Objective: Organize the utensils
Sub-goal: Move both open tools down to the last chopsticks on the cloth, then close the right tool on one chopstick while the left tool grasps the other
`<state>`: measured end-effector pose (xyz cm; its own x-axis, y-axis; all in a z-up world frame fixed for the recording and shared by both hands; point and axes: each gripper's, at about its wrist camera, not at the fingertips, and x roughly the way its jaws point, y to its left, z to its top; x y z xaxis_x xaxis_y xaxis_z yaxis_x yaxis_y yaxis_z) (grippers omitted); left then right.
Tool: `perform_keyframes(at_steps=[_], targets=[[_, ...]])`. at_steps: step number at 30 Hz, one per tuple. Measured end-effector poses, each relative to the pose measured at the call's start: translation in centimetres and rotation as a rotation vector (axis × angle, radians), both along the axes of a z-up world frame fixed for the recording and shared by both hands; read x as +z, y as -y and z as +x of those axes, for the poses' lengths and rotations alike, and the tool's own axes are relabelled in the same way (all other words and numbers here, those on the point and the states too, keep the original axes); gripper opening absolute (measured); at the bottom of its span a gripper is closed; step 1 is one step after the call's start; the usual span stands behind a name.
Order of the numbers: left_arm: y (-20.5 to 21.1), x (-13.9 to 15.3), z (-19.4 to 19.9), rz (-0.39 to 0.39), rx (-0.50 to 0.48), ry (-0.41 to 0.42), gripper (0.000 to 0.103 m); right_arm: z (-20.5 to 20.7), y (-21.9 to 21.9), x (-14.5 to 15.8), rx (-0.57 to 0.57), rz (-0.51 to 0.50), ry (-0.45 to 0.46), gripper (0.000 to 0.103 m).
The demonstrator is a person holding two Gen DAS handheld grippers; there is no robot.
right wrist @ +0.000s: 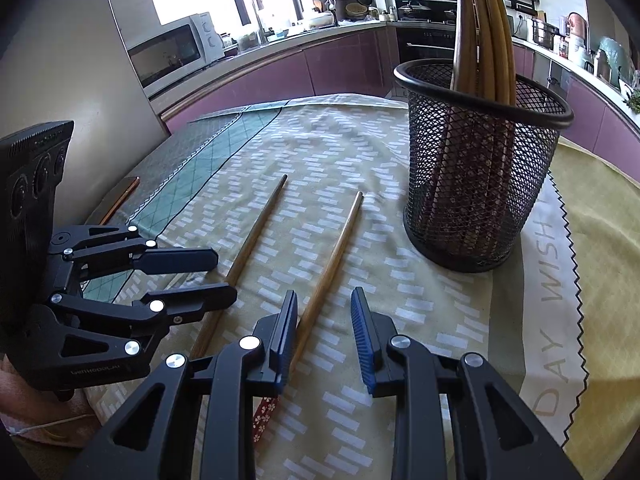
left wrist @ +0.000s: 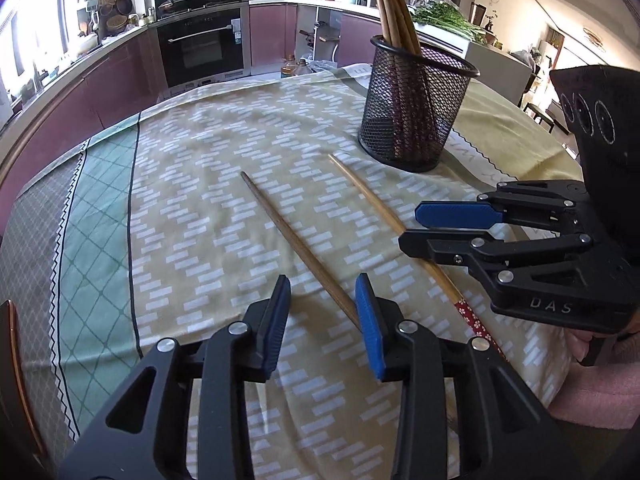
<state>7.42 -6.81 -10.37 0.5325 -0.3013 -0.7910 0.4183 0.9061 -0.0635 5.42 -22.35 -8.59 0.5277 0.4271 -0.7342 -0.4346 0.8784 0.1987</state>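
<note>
Left gripper (left wrist: 323, 320) is low over the tablecloth (left wrist: 192, 184), its blue pads partly spread, and the darker chopstick (left wrist: 296, 240) runs in between them; the stick lies right against the right-hand pad (left wrist: 370, 328), though whether that pad actually presses it I cannot tell. The other pad stands clear of it.

Over to the right gripper (right wrist: 324, 340), also partly spread, not pinching anything. The lighter chopstick (right wrist: 332, 260) slips in beside its left-hand pad (right wrist: 286, 340) (touching or just under it, hard to say), and its red flowered end (right wrist: 264, 416) pokes out below the jaw.

Both loose chopsticks lie flat on the cloth, side by side, near each other but apart, tips towards the black mesh holder (right wrist: 480, 168). That holder stands upright just beyond them, with a bundle of wooden chopsticks (right wrist: 484, 32) leaning inside it.
</note>
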Motion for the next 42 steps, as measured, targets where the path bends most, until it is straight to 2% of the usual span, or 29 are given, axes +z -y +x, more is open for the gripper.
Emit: perform_keyframes(at_steps=[15,19,20,22,29,36,42], targets=[[0.4,-0.3,2.5,0.007,0.022,-0.008,0.035,1.0,-1.4,0.1,0.012,-0.024,0.002,0.027],[0.6,-0.3,2.7,0.009,0.029,-0.005,0.028,1.3,-1.4,0.0,0.003,-0.023,0.000,0.023],[0.6,-0.3,2.7,0.007,0.032,-0.005,0.023,1.4,-1.4,0.0,-0.001,-0.023,0.000,0.022],[0.6,-0.3,2.7,-0.003,0.033,-0.007,0.018,1.5,-1.2,0.0,-0.012,-0.017,-0.005,0.014],[0.7,-0.3,2.2,-0.015,0.036,-0.002,0.011,1.6,-0.4,-0.1,-0.024,0.038,-0.028,0.007],[0.7,-0.1,1.7,-0.021,0.032,-0.004,0.008,1.2,0.5,0.3,-0.028,0.087,-0.024,0.006],[1.1,-0.1,1.5,-0.001,0.018,-0.004,0.008,1.0,-0.2,0.6,0.005,0.081,-0.019,0.006]])
